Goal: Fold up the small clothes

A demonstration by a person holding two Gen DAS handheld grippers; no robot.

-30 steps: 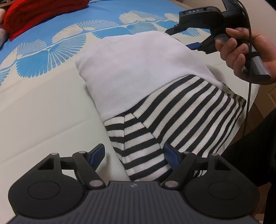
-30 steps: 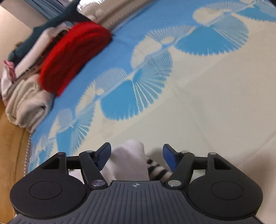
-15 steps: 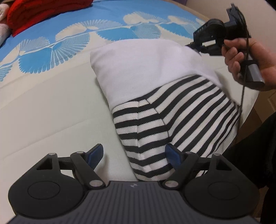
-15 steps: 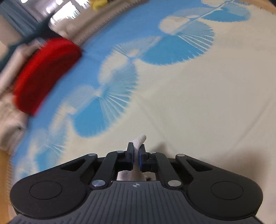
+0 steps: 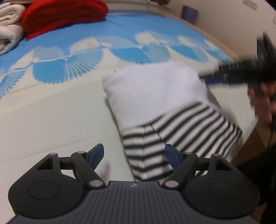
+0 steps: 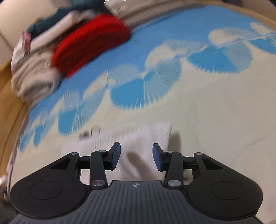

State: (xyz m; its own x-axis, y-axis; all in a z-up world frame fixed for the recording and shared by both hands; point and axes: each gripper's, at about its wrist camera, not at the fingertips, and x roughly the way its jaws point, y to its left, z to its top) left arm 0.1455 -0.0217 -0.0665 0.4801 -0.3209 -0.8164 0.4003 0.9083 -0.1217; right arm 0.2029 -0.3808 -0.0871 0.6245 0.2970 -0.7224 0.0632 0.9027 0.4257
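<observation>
A small garment lies on the bedspread [image 5: 51, 112], its white half [image 5: 151, 93] farther off and its black-and-white striped half [image 5: 181, 134] nearer. My left gripper [image 5: 134, 149] hovers open over the striped end, its pads apart and not pressing the cloth. In the right wrist view, the white cloth [image 6: 138, 137] lies under my right gripper [image 6: 136, 149], whose jaws are opening, with nothing pinched between the pads. In the left wrist view the right gripper [image 5: 241, 72] is a dark blur at the garment's far right corner, held by a hand [image 5: 262, 103].
A folded red knit [image 5: 63, 15] and rolled cream towels [image 5: 8, 25] sit at the bed's far left. The right wrist view shows the same red knit [image 6: 91, 43] beside a stack of folded clothes [image 6: 34, 74]. The bed's wooden edge [image 5: 250, 143] runs close on the right.
Half a second ago the right gripper was shut on the white cloth's edge; now its pads are apart and the cloth lies flat. The left gripper has risen slightly and stayed open.
</observation>
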